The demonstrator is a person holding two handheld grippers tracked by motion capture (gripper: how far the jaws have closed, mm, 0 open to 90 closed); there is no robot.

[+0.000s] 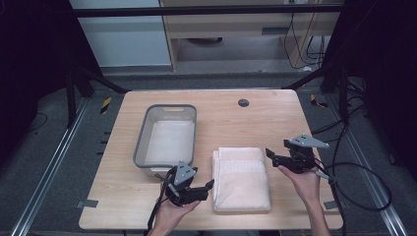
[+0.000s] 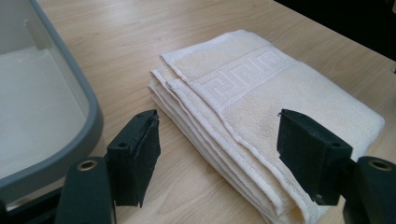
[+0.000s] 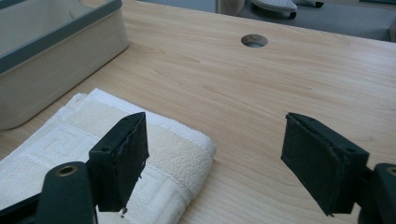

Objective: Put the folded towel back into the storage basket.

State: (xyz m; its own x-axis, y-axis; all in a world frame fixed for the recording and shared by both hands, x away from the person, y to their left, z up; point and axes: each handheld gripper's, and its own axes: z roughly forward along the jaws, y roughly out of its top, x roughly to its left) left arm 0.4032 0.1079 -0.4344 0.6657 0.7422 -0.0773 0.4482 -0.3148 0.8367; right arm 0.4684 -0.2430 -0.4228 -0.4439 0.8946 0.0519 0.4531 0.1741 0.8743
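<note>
A folded cream towel (image 1: 241, 178) with a woven key-pattern band lies on the wooden table (image 1: 231, 123), right of centre near the front. My left gripper (image 1: 209, 186) hovers at the towel's left edge, open, with the towel's (image 2: 261, 107) stacked folds in front of its jaws. My right gripper (image 1: 271, 156) is at the towel's upper right corner, also open, nothing between its jaws; the towel (image 3: 93, 154) corner lies under its left jaw.
A grey-rimmed plastic tub (image 1: 166, 137) stands left of the towel, seen close in the left gripper view (image 2: 42, 107) and farther off in the right gripper view (image 3: 51, 51). A round cable hole (image 1: 243, 103) sits near the table's far edge. Cables trail off the right side.
</note>
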